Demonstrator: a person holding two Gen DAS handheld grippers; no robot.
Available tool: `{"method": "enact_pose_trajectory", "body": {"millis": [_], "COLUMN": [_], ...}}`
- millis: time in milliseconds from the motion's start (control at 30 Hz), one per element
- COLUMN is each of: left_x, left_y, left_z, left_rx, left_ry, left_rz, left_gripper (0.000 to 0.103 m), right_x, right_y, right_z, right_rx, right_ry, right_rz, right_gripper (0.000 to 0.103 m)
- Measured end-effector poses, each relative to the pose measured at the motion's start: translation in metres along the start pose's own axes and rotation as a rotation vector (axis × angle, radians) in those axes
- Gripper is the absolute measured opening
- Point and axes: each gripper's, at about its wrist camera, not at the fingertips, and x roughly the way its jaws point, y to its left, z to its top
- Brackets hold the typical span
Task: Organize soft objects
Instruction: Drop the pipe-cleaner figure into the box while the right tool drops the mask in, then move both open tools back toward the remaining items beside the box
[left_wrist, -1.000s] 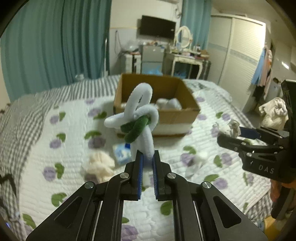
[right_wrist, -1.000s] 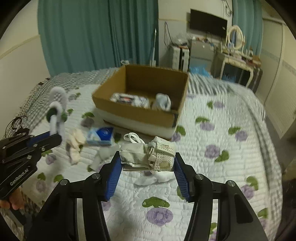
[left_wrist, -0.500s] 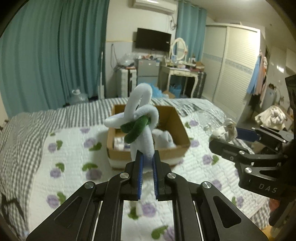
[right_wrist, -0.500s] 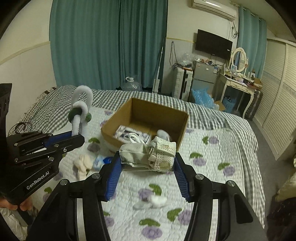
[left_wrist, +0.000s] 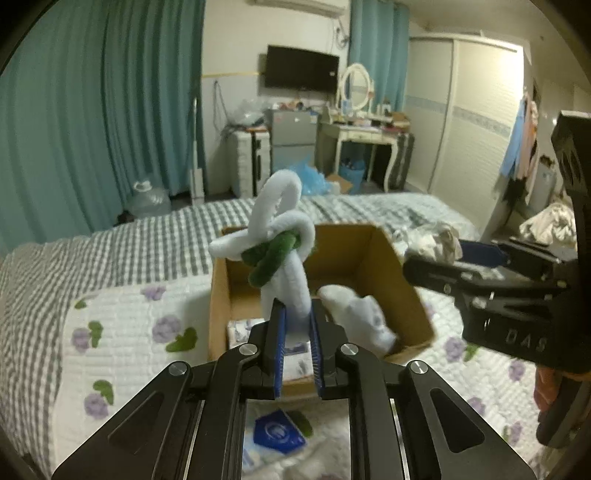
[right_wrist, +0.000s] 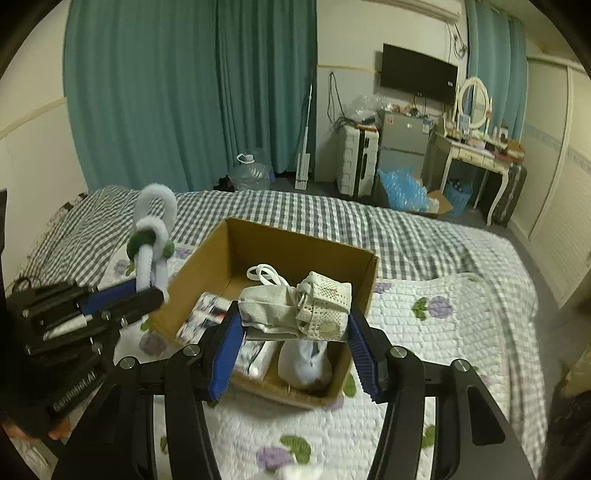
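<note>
Right now my left tongs (left_wrist: 295, 328) are clenched on the lower stem of a fuzzy white-and-green twisted chenille loop toy (left_wrist: 275, 247), which stands upright above the near left part of the open brown cardboard box (left_wrist: 402, 291). My right tongs (right_wrist: 293, 339) grip a bundled beige cloth with a lace-edged piece (right_wrist: 295, 308) between their blue pads (right_wrist: 225, 354), held over the near end of that box. Inside the box lie a white soft bundle (right_wrist: 308, 363), a white looped strap (right_wrist: 264, 275) and a flat printed packet (right_wrist: 205, 315). The box sits on the bed's white quilt with purple flowers (right_wrist: 436, 332). A blue-and-white packet (left_wrist: 277, 432) lies on the quilt beneath my left tongs.
</note>
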Motion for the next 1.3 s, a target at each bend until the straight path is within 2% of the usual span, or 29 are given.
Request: {"method": "enact_pose_trajectory", "body": {"millis": [200,367,400,433,467,500,600,700,900,1067,1133,1167,1200,1233,1300], "left_x": [0.044,0.058,0.06,0.062,0.062,0.06,0.049,0.04,0.007,-0.049,-0.078,-0.09,-0.102,-0.117,-0.143], "left_y": [0.011,0.007,0.007,0.007,0.006,0.005,0.002,-0.003,-0.013,-0.023,-0.027,-0.029,-0.031,-0.032,-0.035], "left_z": [-0.006,-0.01,-0.01,-0.01,-0.009,-0.009,-0.006,0.0,0.01,0.022,0.026,0.028,0.029,0.03,0.03], "left_rx": [-0.031,0.0,-0.008,-0.013,-0.017,-0.02,-0.019,-0.018,-0.02,-0.017,-0.014,-0.011,-0.008,-0.005,-0.006], "left_ry": [0.059,0.061,0.07,0.077,0.077,0.066,0.018,0.008,-0.016,-0.093,-0.132,-0.144,-0.155,-0.172,-0.219], "left_rz": [0.038,0.06,0.064,0.064,0.066,0.075,0.091,0.097,0.107,0.109,0.116,0.117,0.113,0.109,0.126], "left_gripper": [0.014,0.016,0.019,0.03,0.038,0.052,0.073,0.075,0.075,0.075,0.075,0.077,0.087,0.092,0.096], "right_x": [0.054,0.083,0.087,0.09,0.093,0.094,0.091,0.08,0.041,-0.016,-0.043,-0.053,-0.069,-0.082,-0.11], "right_y": [-0.016,-0.022,-0.023,-0.024,-0.025,-0.026,-0.032,-0.036,-0.043,-0.046,-0.045,-0.045,-0.044,-0.043,-0.04], "right_z": [0.003,0.001,0.001,0.001,0.001,0.001,0.002,0.006,0.015,0.025,0.028,0.029,0.03,0.03,0.031], "right_rx": [0.034,0.043,0.045,0.047,0.05,0.054,0.072,0.077,0.119,0.12,0.109,0.106,0.103,0.101,0.09], "right_ry": [0.046,0.063,0.064,0.064,0.063,0.061,0.044,0.026,-0.022,-0.077,-0.102,-0.111,-0.126,-0.139,-0.159], "right_rz": [0.016,0.0,-0.005,-0.013,-0.018,-0.019,-0.016,-0.024,-0.025,-0.04,-0.054,-0.06,-0.065,-0.066,-0.067], "right_gripper": [0.057,0.063,0.069,0.076,0.078,0.081,0.088,0.093,0.096,0.098,0.102,0.103,0.103,0.103,0.103]}}
